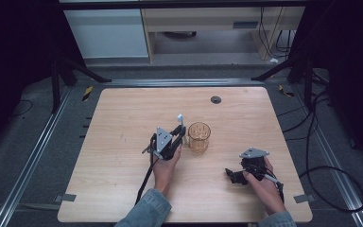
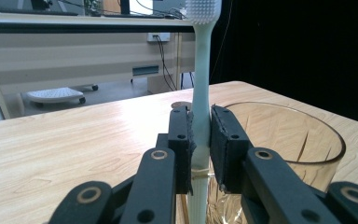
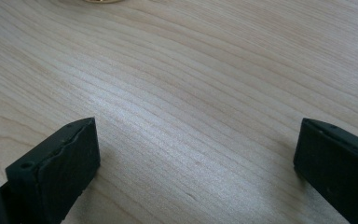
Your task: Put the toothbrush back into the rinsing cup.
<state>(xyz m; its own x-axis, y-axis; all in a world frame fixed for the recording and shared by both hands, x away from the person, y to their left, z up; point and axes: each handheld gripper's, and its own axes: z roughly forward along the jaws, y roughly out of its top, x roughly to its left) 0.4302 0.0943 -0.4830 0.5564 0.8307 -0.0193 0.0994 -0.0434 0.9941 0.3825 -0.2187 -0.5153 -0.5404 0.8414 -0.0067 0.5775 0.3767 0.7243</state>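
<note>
Clamping a pale green toothbrush by the middle of its handle, the left gripper stands at the centre of the high view, its jaws clenched on the handle, the bristle head up and the lower end down beside the rim of an amber glass cup just to its right. In the left gripper view the handle rises straight between the black pads, and the cup's mouth opens at lower right. The right gripper rests low over the wooden table in the lower right of the high view, well apart from the cup, its jaws spread wide with nothing between them. The likeliest trouble is the handle's lower end catching the cup's rim or wall and tipping the light cup, since nothing steadies it; a slim, smooth handle could also swivel in the pads if it is knocked. Whether the handle's tip is already inside the cup or still outside it cannot be told: the jaws hide it. The brush head is cut off at the top of the left gripper view, and the cup's base is hard to make out.
</note>
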